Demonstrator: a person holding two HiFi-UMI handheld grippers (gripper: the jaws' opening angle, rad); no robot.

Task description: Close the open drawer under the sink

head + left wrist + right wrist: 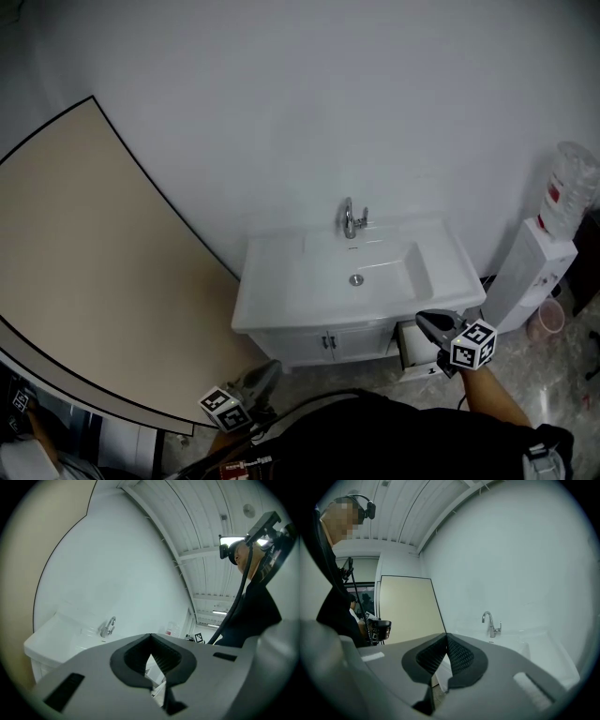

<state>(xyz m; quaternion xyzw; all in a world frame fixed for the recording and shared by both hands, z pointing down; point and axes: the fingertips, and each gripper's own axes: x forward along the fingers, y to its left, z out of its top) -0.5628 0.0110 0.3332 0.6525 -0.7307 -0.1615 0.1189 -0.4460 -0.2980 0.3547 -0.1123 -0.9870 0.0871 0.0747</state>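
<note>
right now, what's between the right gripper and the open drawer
Nothing: in the head view the right gripper hangs close above the drawer, with no object between them.

A large beige panel (84, 272) with a thin dark edge stood against the white wall (328, 94) at the left. At the far right a white water dispenser (534, 272) stood upright with a clear bottle (570, 187) on top. A small pink bin (547, 321) sat just beside it on the marbled floor (562, 384).
</note>
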